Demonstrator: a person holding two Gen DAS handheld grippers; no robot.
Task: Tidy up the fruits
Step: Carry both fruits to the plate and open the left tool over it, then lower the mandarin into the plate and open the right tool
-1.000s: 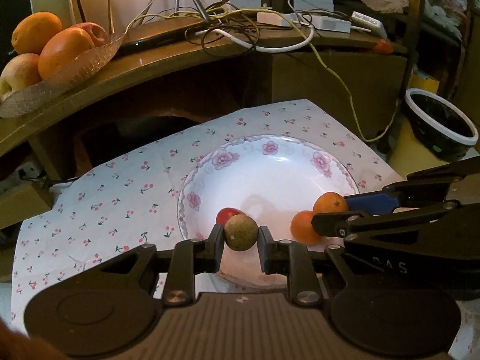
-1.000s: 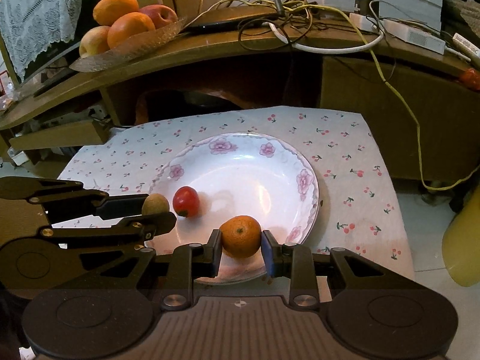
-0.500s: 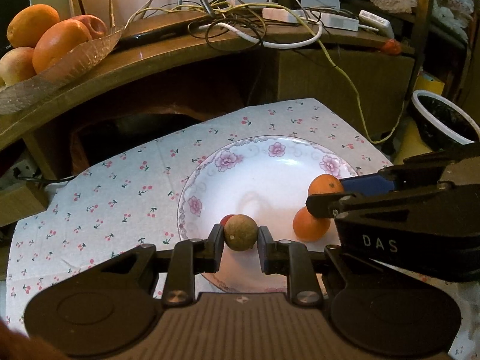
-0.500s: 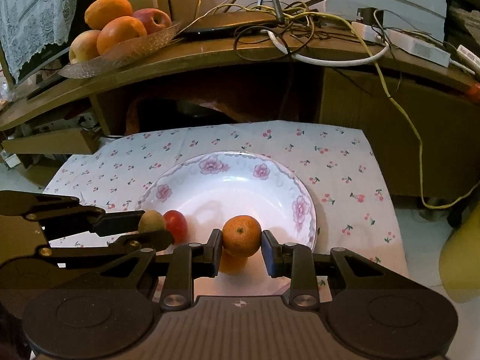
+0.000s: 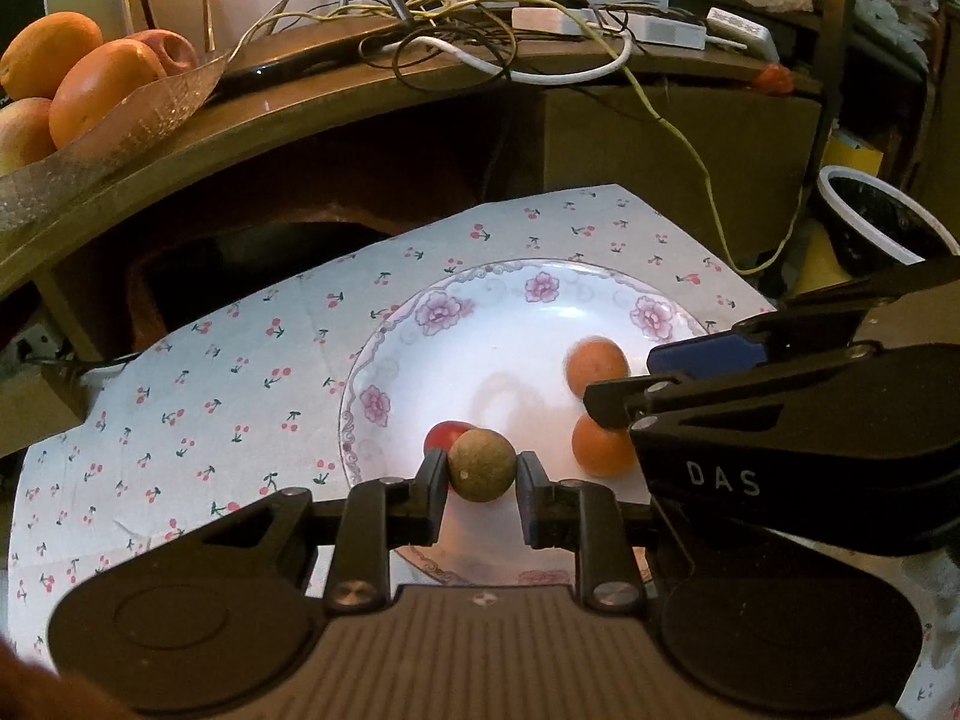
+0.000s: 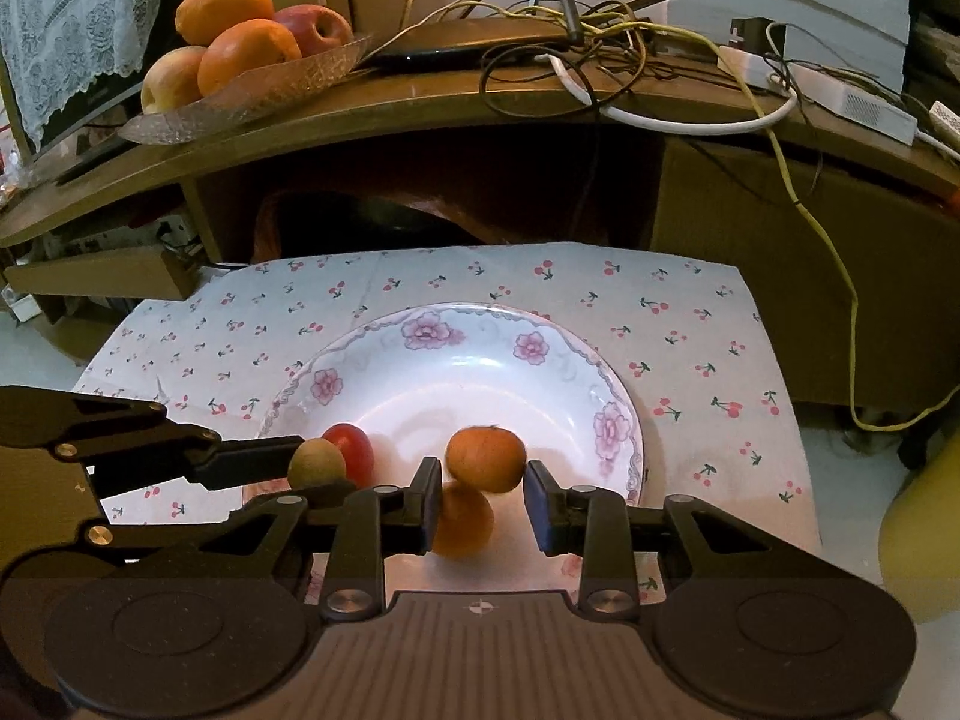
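A white floral plate [image 5: 528,324] [image 6: 456,378] lies on a cherry-print cloth [image 5: 198,396]. My left gripper [image 5: 482,474] is shut on a brown kiwi [image 5: 482,465] [image 6: 316,463] over the plate's near rim. A red tomato [image 5: 441,435] [image 6: 354,450] lies in the plate behind it. My right gripper [image 6: 483,501] has its jaws apart; a blurred tangerine [image 6: 486,459] [image 5: 597,363] is loose between them, above the plate. A second tangerine [image 5: 600,450] [image 6: 462,519] rests in the plate below it.
A glass dish of oranges and apples [image 6: 240,54] [image 5: 78,84] stands on the wooden shelf at the back left. Tangled cables and a power strip [image 6: 660,60] cover the shelf. A dark white-rimmed bowl [image 5: 882,222] is at the right.
Both grippers rose slightly. The right gripper's jaws have opened and let go of the tangerine, which now blurs between them. The left gripper keeps the kiwi.
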